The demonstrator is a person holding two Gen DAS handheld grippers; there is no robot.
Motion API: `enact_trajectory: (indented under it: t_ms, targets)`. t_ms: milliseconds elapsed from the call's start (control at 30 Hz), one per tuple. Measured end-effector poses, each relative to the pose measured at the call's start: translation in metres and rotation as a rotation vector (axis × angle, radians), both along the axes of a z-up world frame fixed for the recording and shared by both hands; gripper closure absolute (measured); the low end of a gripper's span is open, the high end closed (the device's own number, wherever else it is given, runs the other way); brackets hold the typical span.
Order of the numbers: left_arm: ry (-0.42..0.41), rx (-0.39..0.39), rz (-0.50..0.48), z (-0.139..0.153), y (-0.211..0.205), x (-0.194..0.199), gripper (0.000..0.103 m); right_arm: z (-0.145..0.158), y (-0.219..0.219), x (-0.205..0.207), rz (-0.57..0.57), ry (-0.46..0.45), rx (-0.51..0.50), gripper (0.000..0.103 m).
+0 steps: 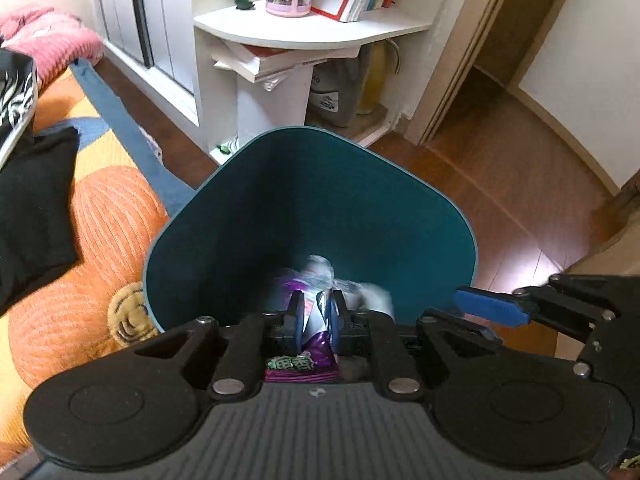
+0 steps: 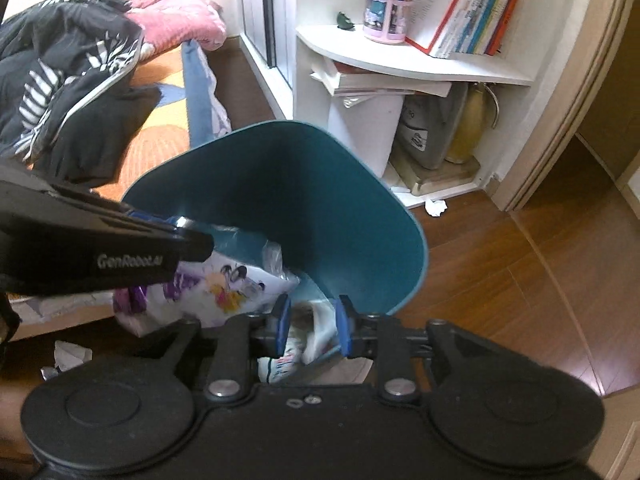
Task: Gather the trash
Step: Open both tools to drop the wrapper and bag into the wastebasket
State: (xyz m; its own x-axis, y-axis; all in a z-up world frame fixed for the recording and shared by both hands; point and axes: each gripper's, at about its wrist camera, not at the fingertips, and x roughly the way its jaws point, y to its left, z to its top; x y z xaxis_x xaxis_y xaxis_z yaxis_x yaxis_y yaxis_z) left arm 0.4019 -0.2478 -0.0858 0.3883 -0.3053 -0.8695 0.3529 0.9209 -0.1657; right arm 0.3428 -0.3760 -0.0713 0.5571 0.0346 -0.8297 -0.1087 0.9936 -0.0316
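I am holding a purple wrapper (image 1: 316, 344) pinched in my left gripper (image 1: 316, 316), right over the teal bin (image 1: 360, 200) ahead of it. My right gripper (image 2: 310, 326) is clamping the bin's near rim, trash (image 2: 224, 284) lying inside.

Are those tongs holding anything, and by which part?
Left tongs pinch a purple wrapper mid-body over the bin. Right tongs grip the bin's near rim.
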Motion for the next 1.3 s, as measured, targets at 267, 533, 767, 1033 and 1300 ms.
enact_trajectory:
  t_ms: [267, 533, 767, 1033, 1300]
  targets:
    - [0.006, -0.025, 0.019, 0.006, 0.005, -0.008, 0.072, 0.011, -0.014, -0.011, -0.02, -0.02, 0.039, 0.078]
    - [-0.026, -0.05, 0.03, 0.032, 0.025, -0.033, 0.071, 0.038, -0.007, -0.037, 0.028, -0.069, 0.081, 0.077]
    - [-0.114, -0.05, 0.065, 0.07, 0.053, -0.073, 0.043, 0.07, 0.019, -0.068, 0.123, -0.131, 0.117, 0.077]
    - [-0.207, -0.03, 0.123, 0.111, 0.097, -0.123, 0.042, 0.101, 0.054, -0.102, 0.209, -0.184, 0.161, 0.069]
    - [-0.244, -0.026, 0.199, 0.127, 0.159, -0.171, 0.031, 0.108, 0.097, -0.126, 0.298, -0.191, 0.206, 0.058]
